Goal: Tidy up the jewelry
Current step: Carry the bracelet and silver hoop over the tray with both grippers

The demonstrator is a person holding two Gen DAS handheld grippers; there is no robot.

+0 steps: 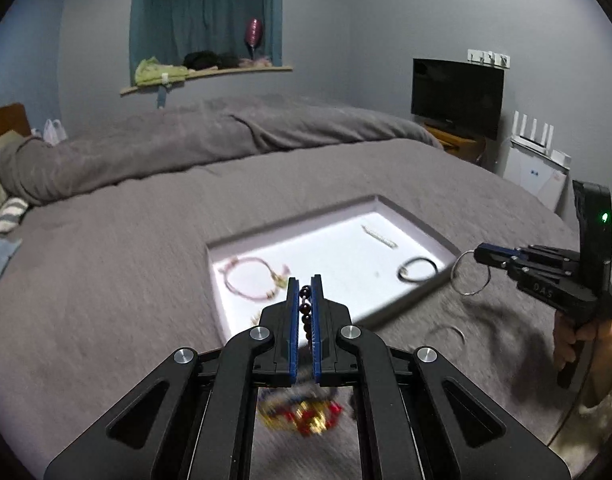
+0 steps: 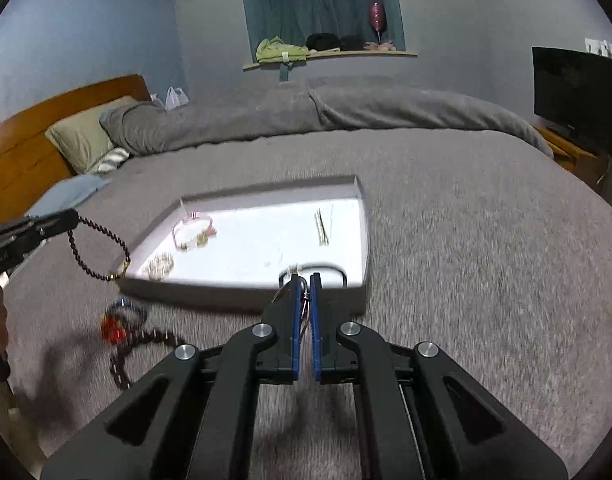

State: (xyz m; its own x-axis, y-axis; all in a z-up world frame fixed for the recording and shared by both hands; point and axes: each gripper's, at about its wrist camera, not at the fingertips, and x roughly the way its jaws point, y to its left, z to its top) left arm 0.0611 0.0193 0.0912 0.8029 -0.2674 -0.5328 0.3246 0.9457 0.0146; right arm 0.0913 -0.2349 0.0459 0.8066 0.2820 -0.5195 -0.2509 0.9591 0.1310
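So roughly halfway, going by what's in the tray versus what's lying around it. Starting at the left: the left gripper point(image 2: 72, 216) is pinched on a dark red beaded bracelet with a gold clasp point(image 2: 102, 250), which dangles in the air just beside the near left corner of the shallow white rectangular tray point(image 2: 242, 296) on the grey bedspread point(image 2: 485, 260). Not in yet.

Below that, on the blanket, a jumble of blue, red and gold bead jewelry point(image 2: 120, 322) and a dark beaded strand point(image 2: 140, 350) are waiting outside the tray. Those look like the leftovers.

Inside the tray, left to right: a small pale beaded piece point(image 2: 158, 266), a pink cord bracelet with gold charms point(image 2: 194, 230), a thin pale bar-shaped piece point(image 2: 321, 228) and a black cord loop point(image 1: 417, 270) near the right wall.

Far right, the right gripper point(image 1: 481, 254) has its jaws closed on a thin silver wire bangle point(image 1: 470, 273), held above the blanket just outside the tray's right edge. There's also a faint curved thing on the blanket near it, too blurry to call.
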